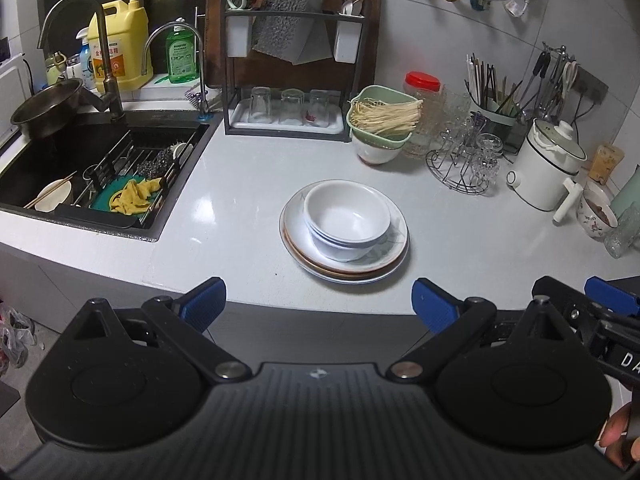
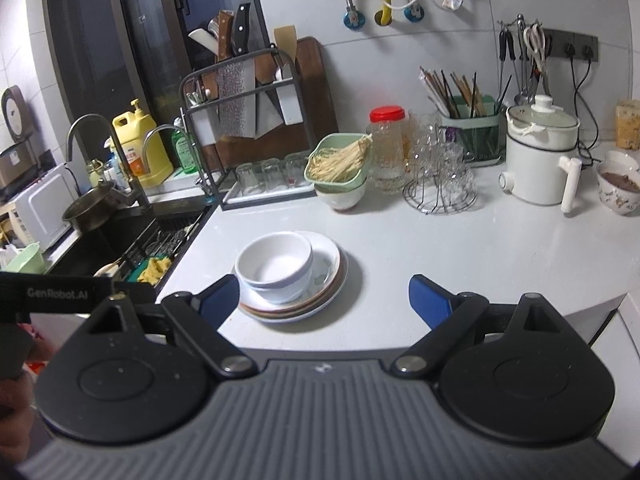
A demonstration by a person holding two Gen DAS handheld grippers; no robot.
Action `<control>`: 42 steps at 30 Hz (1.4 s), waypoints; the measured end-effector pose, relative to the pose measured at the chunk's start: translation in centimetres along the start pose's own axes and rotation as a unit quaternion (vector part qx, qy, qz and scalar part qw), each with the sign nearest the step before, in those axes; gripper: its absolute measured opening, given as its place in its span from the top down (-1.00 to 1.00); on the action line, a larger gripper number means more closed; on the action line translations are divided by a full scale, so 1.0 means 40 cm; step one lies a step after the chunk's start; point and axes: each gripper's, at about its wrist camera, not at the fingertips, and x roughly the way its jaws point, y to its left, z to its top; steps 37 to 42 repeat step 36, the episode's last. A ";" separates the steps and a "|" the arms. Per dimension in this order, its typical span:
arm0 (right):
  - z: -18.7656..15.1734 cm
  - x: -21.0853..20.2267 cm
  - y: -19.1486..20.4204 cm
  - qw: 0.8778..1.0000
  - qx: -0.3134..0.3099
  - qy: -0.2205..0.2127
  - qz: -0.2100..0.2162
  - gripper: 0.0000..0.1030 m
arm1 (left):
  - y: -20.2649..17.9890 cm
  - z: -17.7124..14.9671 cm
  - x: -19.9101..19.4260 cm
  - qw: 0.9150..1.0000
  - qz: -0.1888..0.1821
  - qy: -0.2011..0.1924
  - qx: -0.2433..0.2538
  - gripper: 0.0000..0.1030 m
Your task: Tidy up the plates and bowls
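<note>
Nested white bowls (image 1: 347,220) sit on a stack of plates (image 1: 394,258) on the white counter (image 1: 248,184). In the right wrist view the bowls (image 2: 274,268) rest on the left part of the plate stack (image 2: 332,280). My left gripper (image 1: 318,306) is open and empty, held back at the counter's front edge, apart from the stack. My right gripper (image 2: 322,300) is open and empty, also near the front edge, with its left finger just beside the stack. The right gripper's blue fingertip (image 1: 608,294) shows at the right of the left wrist view.
A sink (image 1: 92,168) with a bowl, chopsticks and a yellow cloth lies left. A knife and glass rack (image 1: 292,80) stands behind. A green basket of noodles on a bowl (image 1: 380,120), a glass stand (image 1: 464,160), a white pot (image 1: 548,164) and a patterned bowl (image 1: 598,216) are at the right.
</note>
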 end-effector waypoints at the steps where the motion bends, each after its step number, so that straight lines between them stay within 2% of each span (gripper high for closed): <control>1: -0.002 0.001 0.001 1.000 -0.002 0.002 0.000 -0.80 | 0.001 -0.001 0.001 1.000 0.001 0.000 -0.001 -0.96; 12: -0.004 0.019 0.008 1.000 -0.002 0.012 0.000 -0.80 | 0.023 0.002 -0.003 1.000 0.011 -0.001 -0.011 -0.96; 20: -0.006 0.030 0.011 1.000 0.002 0.019 0.009 -0.80 | 0.028 -0.003 -0.004 1.000 -0.001 0.006 -0.013 -0.96; 42: -0.012 0.035 0.001 1.000 0.007 0.026 0.011 -0.80 | 0.021 -0.008 -0.011 1.000 0.007 0.009 -0.014 -0.96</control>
